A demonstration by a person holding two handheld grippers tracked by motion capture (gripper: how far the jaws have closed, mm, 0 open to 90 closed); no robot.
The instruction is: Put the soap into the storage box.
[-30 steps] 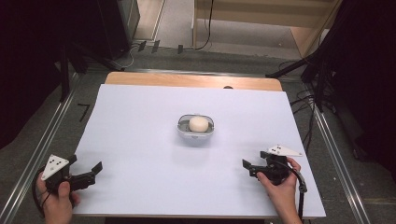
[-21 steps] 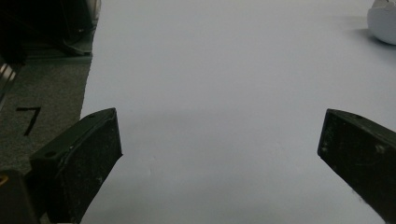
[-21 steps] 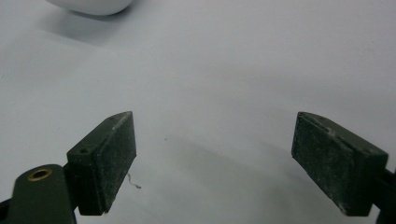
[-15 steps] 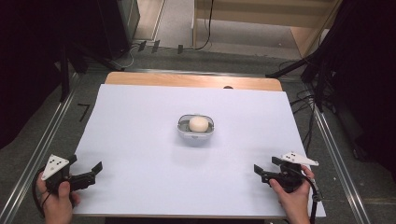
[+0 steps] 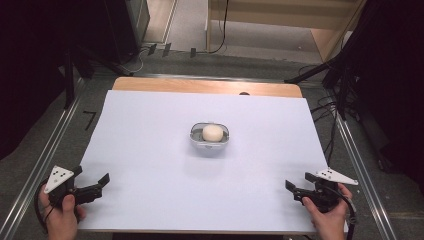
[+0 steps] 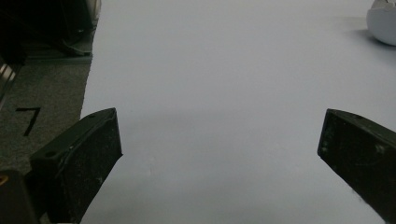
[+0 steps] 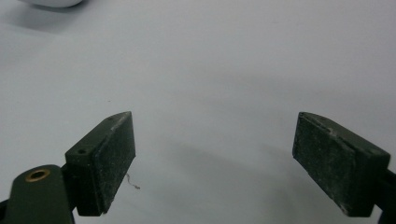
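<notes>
A small clear bowl (image 5: 209, 141) sits mid-table with a pale round ball (image 5: 212, 132) inside it. My left gripper (image 5: 98, 184) rests at the near left corner of the white table cover, held by a hand, open and with nothing between its jaws; in the left gripper view (image 6: 219, 149) the bowl (image 6: 384, 21) shows at the top right. My right gripper (image 5: 299, 182) sits at the near right corner, open and holding nothing; the right gripper view (image 7: 215, 154) shows bare white surface between the jaws and the bowl's base (image 7: 53, 3) at the top left.
The white cover (image 5: 150, 150) spans a wooden table (image 5: 200, 86) with metal rails (image 5: 45, 150) along both sides. Grey floor with a black "7" mark (image 6: 28, 119) lies left of the cover. Dark stands and cables (image 5: 340, 100) crowd the far right.
My right gripper has drawn back toward the near right corner of the table, away from the bowl. The left gripper has stayed put.
</notes>
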